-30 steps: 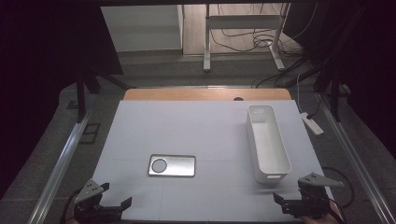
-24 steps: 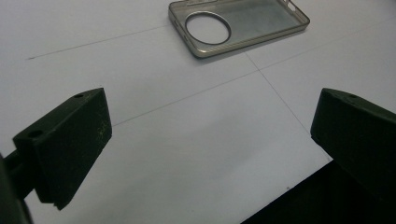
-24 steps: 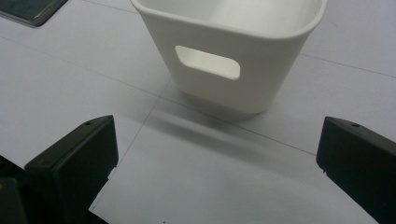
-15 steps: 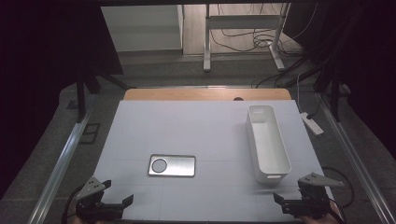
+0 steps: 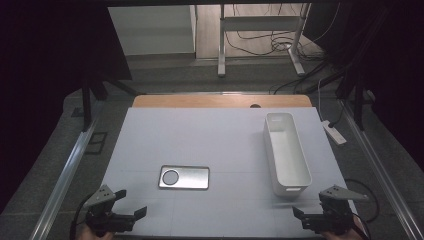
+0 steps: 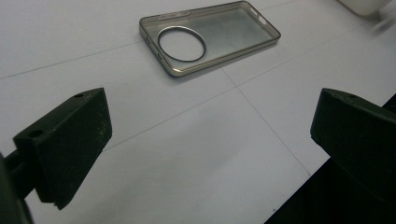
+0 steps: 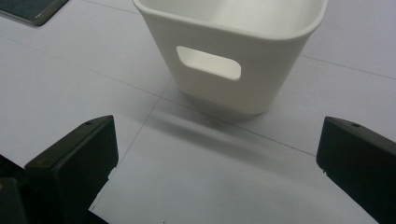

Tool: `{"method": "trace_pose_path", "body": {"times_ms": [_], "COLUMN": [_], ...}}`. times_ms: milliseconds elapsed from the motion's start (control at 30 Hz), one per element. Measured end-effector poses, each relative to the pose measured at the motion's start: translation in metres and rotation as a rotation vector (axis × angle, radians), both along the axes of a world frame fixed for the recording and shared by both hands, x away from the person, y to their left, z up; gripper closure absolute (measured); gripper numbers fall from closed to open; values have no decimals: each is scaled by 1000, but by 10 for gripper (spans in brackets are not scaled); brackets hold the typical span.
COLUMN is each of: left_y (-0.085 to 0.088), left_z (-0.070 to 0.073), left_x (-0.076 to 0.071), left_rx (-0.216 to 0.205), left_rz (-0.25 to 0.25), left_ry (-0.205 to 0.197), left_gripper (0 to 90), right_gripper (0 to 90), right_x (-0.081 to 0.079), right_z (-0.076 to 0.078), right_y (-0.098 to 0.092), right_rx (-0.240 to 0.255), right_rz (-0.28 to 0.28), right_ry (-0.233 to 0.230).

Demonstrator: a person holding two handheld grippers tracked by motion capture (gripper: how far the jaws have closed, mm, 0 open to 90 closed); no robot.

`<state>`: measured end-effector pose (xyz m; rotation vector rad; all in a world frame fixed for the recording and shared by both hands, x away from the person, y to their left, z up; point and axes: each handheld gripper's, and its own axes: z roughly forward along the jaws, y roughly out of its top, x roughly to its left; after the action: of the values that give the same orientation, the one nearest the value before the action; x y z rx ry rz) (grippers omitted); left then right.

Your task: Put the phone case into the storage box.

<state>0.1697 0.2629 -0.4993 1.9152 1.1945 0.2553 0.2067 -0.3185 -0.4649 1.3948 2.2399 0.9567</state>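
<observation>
The clear phone case lies flat on the white table, at about one o'clock from the left gripper, well apart. The white bin stands near the right gripper, at about eleven o'clock. Both grippers have their jaws spread wide, holding nothing.

A lab-like recording setup: a pale grey-white work surface fenced by metal rails, dark curtains at both sides, loose black cables trailing on the floor beneath a metal-legged desk.
</observation>
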Motion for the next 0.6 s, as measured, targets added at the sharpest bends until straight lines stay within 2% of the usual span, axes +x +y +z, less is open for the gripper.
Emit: {"method": "trace_pose_path", "body": {"times_ms": [167,300,433,600], "left_y": [-3,-6,-8,-11], "left_z": [1,3,3,3], "left_x": [5,11,14,20], "left_rx": [28,48,29,28], "left_rz": [-6,-13,-21,-36], "left_ry": [-2,18,46,49], "left_gripper": [0,0,0,0], "right_gripper": [0,0,0,0], "right_x": [0,-1,-1,-1], "right_z": [0,0,0,0], "right_y": [0,1,1,1], "right_rx": [2,0,0,-6], "right_rz": [1,5,6,15], "right_ry": [-3,-7,-8,-9]}}
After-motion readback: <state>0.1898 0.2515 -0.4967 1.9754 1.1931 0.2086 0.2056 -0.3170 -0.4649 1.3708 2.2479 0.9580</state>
